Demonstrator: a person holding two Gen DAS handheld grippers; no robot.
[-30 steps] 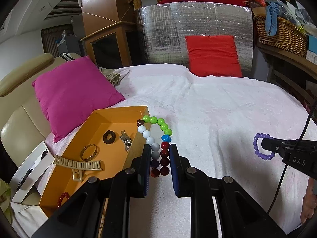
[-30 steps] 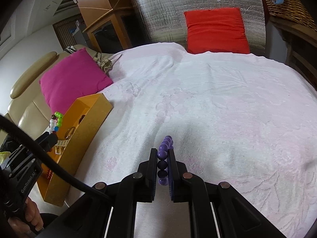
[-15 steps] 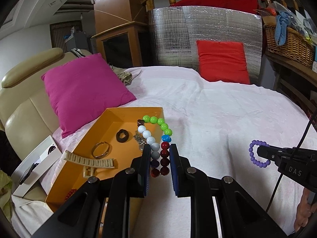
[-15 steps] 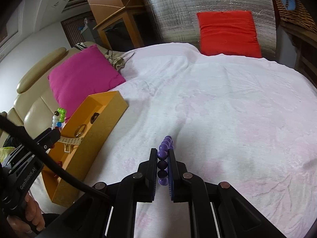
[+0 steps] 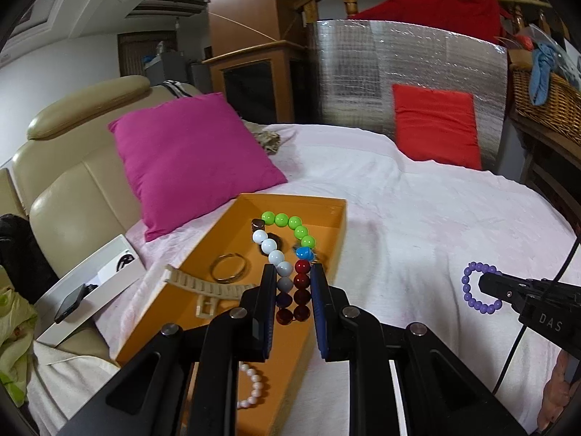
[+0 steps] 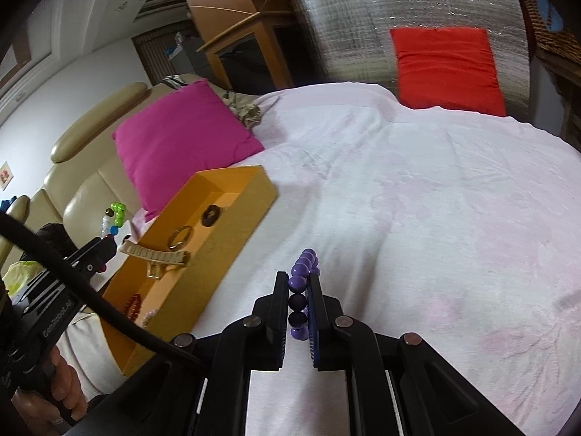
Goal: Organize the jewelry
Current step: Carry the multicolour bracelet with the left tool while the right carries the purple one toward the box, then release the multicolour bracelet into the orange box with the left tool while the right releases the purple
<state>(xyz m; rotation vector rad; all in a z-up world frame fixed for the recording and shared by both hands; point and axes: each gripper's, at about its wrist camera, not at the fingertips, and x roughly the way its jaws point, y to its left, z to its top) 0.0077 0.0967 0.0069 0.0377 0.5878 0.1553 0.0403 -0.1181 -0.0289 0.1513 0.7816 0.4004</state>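
Note:
My left gripper (image 5: 292,283) is shut on a multicoloured bead bracelet (image 5: 287,250) and holds it above the orange tray (image 5: 337,225). In the tray lie a gold bangle (image 5: 228,272), a beige hair claw (image 5: 207,287), a dark ring and a pink bead bracelet (image 5: 254,385). My right gripper (image 6: 298,290) is shut on a purple bead bracelet (image 6: 303,265), held above the white bedspread to the right of the tray (image 6: 232,232). The purple bracelet also shows in the left wrist view (image 5: 472,287).
A magenta pillow (image 5: 189,160) lies behind the tray. A red pillow (image 5: 435,127) leans on a silver foil panel at the back. A white box with a phone (image 5: 87,290) sits left of the tray on a beige sofa. A wicker basket (image 5: 544,98) stands far right.
My left gripper has moved left with the bead bracelet, from beside the tray's right wall to over the tray. My right gripper has moved closer to the tray with the purple bracelet.

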